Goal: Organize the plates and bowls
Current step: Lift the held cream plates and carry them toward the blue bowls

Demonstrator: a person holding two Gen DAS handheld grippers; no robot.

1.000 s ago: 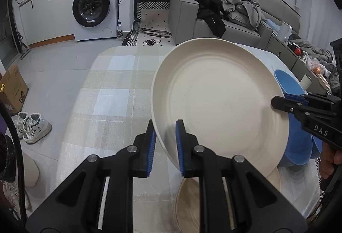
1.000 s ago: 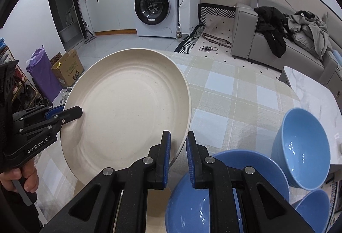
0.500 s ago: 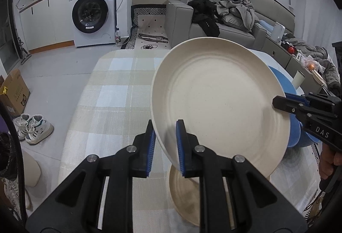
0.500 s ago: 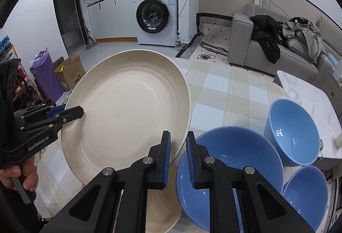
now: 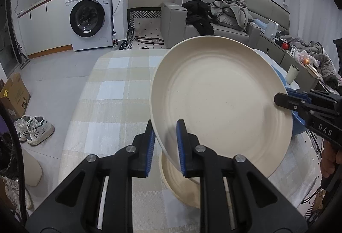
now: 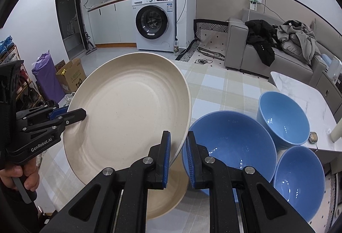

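Observation:
A large cream plate (image 5: 222,102) (image 6: 128,117) is held in the air between both grippers, tilted, above the table. My left gripper (image 5: 164,145) is shut on its near-left rim; it also shows in the right wrist view (image 6: 72,114). My right gripper (image 6: 177,155) is shut on the opposite rim; it also shows in the left wrist view (image 5: 284,101). A second cream plate (image 5: 181,186) (image 6: 168,192) lies on the table under it. Three blue bowls, a large one (image 6: 230,143) and two smaller ones (image 6: 284,119) (image 6: 299,181), stand at the right.
The table has a checked cloth (image 5: 111,104) and a white marble part (image 6: 299,89). A cup (image 5: 291,74) stands at the far right. On the floor are shoes (image 5: 34,128) and a cardboard box (image 5: 12,96). A sofa (image 6: 267,53) and washing machine (image 6: 154,21) stand beyond.
The held plate has risen further above the table with both grippers. More of the lower cream plate and the blue bowls now shows beneath it.

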